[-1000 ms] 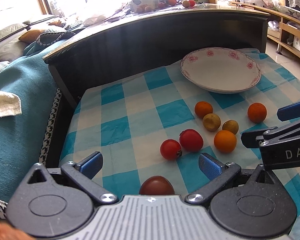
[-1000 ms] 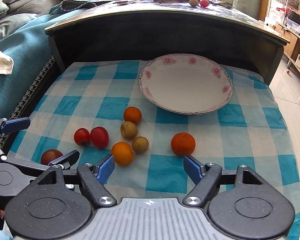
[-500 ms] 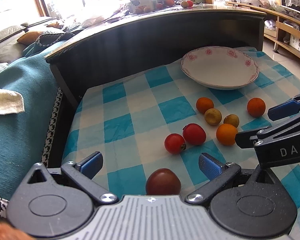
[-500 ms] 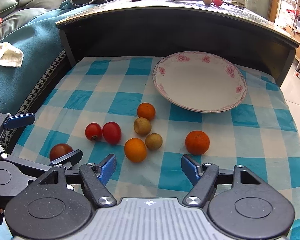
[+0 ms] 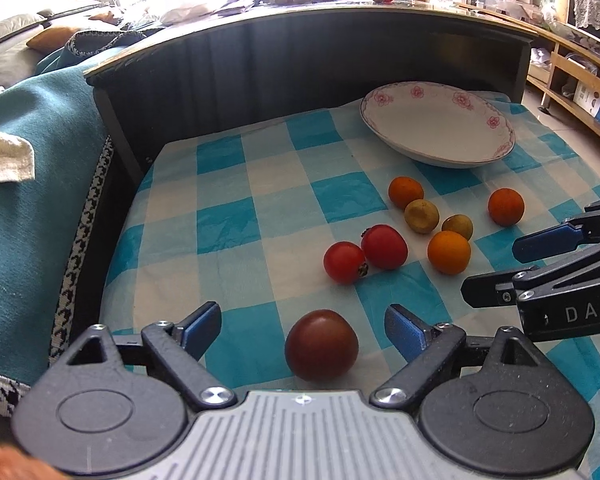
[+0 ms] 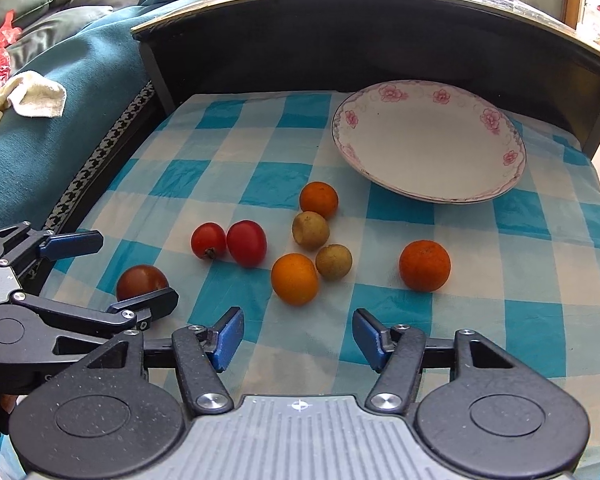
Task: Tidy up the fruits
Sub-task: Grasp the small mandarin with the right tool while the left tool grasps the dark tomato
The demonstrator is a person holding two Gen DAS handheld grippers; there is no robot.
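Observation:
Fruit lies loose on a blue-and-white checked cloth (image 5: 236, 216). A dark red tomato (image 5: 321, 345) sits between the blue pads of my left gripper (image 5: 303, 330), which is open and not touching it. Farther off lie two red tomatoes (image 5: 384, 246), three oranges (image 5: 449, 252) and two small brown fruits (image 5: 421, 216). The white flowered plate (image 5: 384, 98) stands empty at the back right. My right gripper (image 6: 298, 332) is open over the cloth, just short of the nearest orange (image 6: 294, 278). Another orange (image 6: 424, 265) lies to its right.
A dark curved table edge (image 5: 300, 20) rises behind the cloth, with more fruit and a box on top. A teal-covered sofa (image 5: 32, 152) with a white towel (image 6: 36, 94) lies to the left. Shelves stand at the far right.
Both grippers have drawn back a little toward the cloth's near edge. The dark tomato now shows fully between the left pads. No fruit has moved.

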